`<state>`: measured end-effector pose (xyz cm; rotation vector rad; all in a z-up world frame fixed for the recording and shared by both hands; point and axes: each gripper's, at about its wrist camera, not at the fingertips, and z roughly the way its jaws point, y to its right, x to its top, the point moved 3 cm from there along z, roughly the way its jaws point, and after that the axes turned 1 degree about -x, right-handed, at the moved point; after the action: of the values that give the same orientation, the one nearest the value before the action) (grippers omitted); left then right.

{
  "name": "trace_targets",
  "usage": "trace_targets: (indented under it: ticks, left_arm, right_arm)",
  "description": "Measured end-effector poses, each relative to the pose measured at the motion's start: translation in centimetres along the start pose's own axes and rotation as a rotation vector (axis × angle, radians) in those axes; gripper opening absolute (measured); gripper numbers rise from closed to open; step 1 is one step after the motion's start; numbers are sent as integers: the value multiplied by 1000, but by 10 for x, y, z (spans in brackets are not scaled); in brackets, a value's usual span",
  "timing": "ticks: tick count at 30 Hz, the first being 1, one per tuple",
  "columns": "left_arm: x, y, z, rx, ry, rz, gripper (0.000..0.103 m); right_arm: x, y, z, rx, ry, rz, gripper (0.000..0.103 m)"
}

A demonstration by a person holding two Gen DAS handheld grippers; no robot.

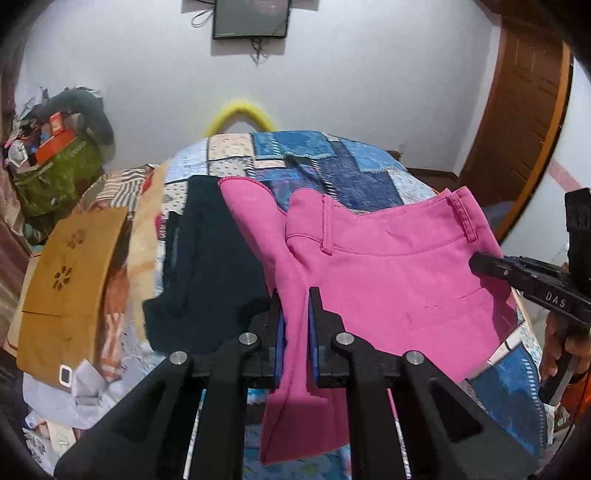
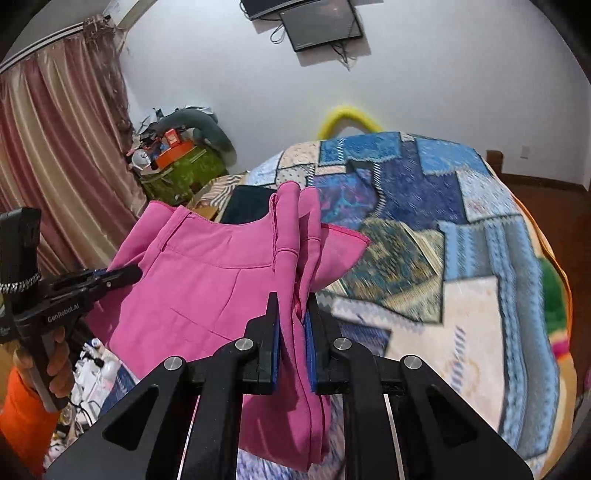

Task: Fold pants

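Pink pants [image 1: 391, 280] hang lifted above a patchwork bedspread [image 1: 354, 166], stretched between both grippers. My left gripper [image 1: 295, 299] is shut on a pinched fold of the pink cloth, which hangs down between its blue pads [image 1: 280, 332]. My right gripper [image 2: 291, 302] is shut on a bunched edge of the same pink pants [image 2: 192, 291]. In the left wrist view the right gripper [image 1: 480, 264] enters from the right at the waistband side. In the right wrist view the left gripper [image 2: 129, 275] reaches in from the left, held by a hand [image 2: 55, 365] in an orange sleeve.
A dark folded garment [image 1: 207, 273] lies on the bed left of the pink pants. A mustard cloth [image 1: 70, 291] lies further left. A green bag [image 2: 184, 170] of clutter stands by the curtain [image 2: 62, 155]. A yellow curved bar [image 1: 240, 112] rises behind the bed, a dark screen [image 1: 251, 18] hangs on the wall.
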<state>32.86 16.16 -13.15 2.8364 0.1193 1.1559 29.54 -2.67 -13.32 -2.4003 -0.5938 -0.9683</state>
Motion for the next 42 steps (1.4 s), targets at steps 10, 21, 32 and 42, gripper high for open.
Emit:
trace_targets:
  ticks: [10,21,32,42]
  left_arm:
    - [10,-83,49,110,-3,-80,11]
    - [-5,-159,142,204,-65,-193,11]
    - [-36,-179,173,236,-170,-194,35]
    - [-36,-153,95,219,-145,-187,41]
  right_arm:
    - [32,-35,88,20,-34,-69,10]
    - [28,-56,183,-23,-107,-128,10]
    - [4,-45,199,-73,-238,-96,26]
    - [15,-70,119,-28,-109,-78,30]
